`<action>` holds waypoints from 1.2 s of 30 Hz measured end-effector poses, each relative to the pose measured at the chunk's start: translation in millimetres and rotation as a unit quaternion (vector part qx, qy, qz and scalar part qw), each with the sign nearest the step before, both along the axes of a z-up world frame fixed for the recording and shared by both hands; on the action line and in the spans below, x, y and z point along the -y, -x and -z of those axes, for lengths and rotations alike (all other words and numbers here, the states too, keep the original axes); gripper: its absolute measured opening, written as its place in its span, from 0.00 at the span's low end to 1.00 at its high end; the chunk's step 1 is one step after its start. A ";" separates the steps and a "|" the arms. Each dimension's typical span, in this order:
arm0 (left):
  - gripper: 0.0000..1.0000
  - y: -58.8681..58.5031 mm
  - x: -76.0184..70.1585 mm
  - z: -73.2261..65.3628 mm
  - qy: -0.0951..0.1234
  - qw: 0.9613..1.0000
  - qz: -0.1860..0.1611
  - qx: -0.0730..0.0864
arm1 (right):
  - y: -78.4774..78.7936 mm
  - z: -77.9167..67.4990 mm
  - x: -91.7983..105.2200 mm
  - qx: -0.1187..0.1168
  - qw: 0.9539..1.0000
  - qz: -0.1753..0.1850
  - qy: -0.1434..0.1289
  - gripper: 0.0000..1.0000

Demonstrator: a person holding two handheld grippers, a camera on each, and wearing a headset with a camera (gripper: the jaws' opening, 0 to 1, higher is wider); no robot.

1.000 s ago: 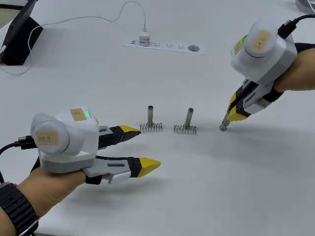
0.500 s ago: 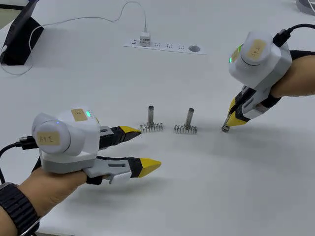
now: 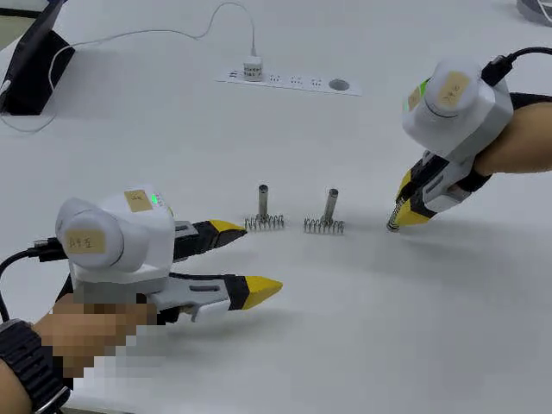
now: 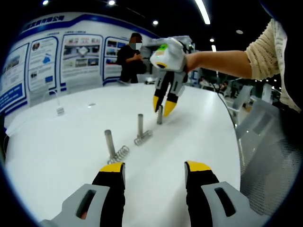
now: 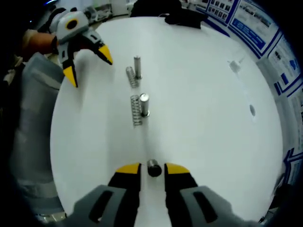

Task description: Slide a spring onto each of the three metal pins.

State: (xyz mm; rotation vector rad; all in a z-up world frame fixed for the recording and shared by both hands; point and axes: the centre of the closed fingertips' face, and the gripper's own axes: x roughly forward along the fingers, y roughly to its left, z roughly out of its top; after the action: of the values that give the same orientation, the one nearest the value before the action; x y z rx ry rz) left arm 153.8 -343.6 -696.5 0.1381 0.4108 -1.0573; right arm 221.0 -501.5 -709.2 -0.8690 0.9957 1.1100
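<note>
Two bare metal pins [image 3: 263, 200] [image 3: 330, 205] stand upright mid-table, each with a loose spring [image 3: 265, 223] [image 3: 324, 227] lying at its foot. The third pin [image 3: 395, 217] stands to their right, leaning, with a spring coiled around it. My right gripper [image 3: 405, 212] comes down over it, shut on that spring; the pin's top [image 5: 153, 168] sits between the yellow jaws [image 5: 152, 170]. My left gripper [image 3: 248, 257] hovers open and empty near the front left, short of the pins [image 4: 109, 142] [image 4: 140, 125], with its jaws [image 4: 155, 170] well apart.
A white power strip [image 3: 285, 80] with a plugged charger [image 3: 253, 67] and cable lies at the back. A black device [image 3: 30, 65] stands at the far left. A person [image 4: 130, 59] stands beyond the table.
My right gripper has shifted slightly with the third pin, which now leans a little less. The left gripper, the two pins and the loose springs stay put.
</note>
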 end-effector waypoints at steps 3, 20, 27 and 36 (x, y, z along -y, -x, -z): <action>0.52 0.1 0.0 -0.1 0.001 1.000 0.000 0.000 | -0.7 -3.3 -0.3 0.007 1.000 0.004 -0.006 0.24; 0.51 -1.5 0.7 -1.9 0.001 1.000 -0.002 0.002 | 7.0 -22.7 -24.7 0.021 0.999 0.001 -0.048 0.26; 0.51 -1.4 -0.7 -3.0 -0.001 1.000 -0.002 0.003 | 9.3 -18.4 -39.4 0.017 0.998 -0.007 -0.056 0.25; 0.50 -2.2 -1.5 -3.9 -0.002 1.000 -0.003 0.004 | 10.9 -9.8 -54.1 0.009 0.998 -0.014 -0.062 0.23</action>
State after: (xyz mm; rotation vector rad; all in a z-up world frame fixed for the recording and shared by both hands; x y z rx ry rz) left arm 156.0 -342.1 -692.6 0.1448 0.4068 -1.0489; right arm 210.1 -447.4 -699.4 -0.7931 0.8913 1.1728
